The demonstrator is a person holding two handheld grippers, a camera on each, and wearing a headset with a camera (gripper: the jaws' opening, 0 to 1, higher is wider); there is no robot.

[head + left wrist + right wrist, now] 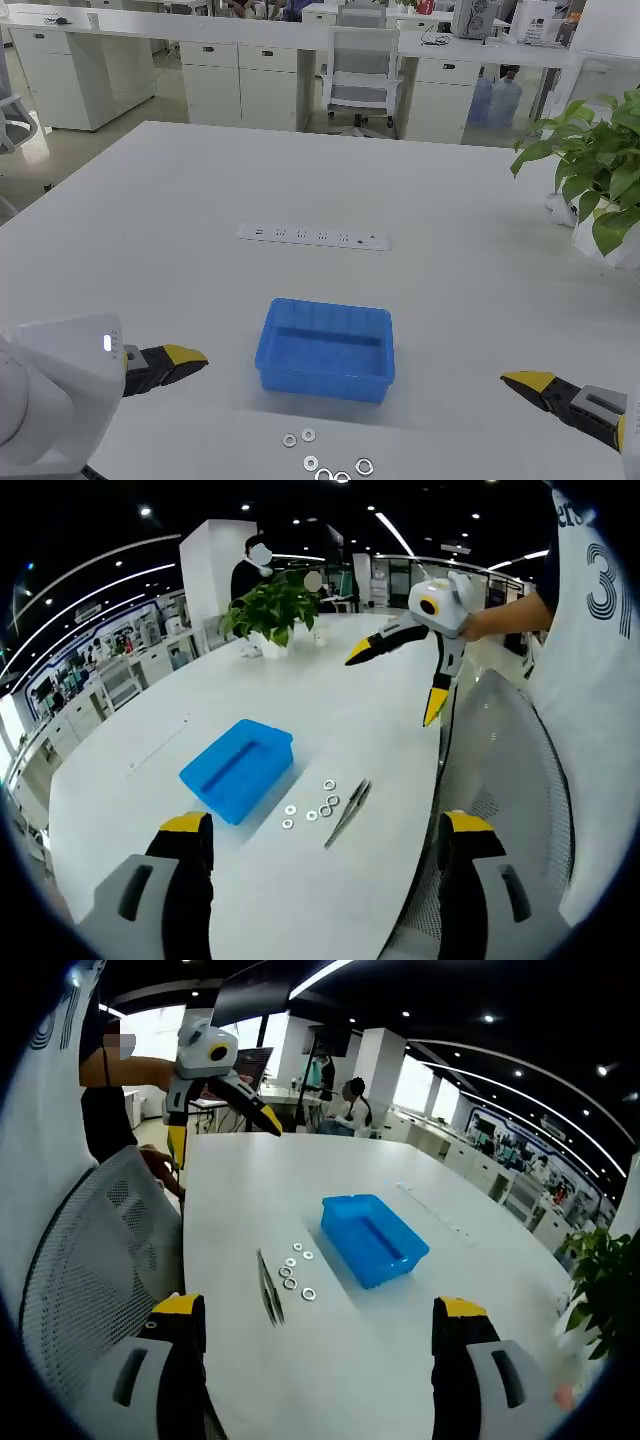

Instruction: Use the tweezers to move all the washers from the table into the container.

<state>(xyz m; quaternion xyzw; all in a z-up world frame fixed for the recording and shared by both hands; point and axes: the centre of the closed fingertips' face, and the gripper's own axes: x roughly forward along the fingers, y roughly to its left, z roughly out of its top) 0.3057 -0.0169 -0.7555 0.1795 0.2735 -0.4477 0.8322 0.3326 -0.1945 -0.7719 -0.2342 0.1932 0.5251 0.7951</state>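
Both wide open, empty: left tool (325,830), right tool (320,1307). Risk: tweezers (347,812) lie flat and thin; a clumsy pickup may skid them into washers (310,810), scattering them.

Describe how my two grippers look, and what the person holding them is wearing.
The left gripper and right gripper match. Each has a pale grey-white body and two black fingers that taper to yellow tips. The person wears a white shirt printed with large dark numerals, of which a 3 is legible.
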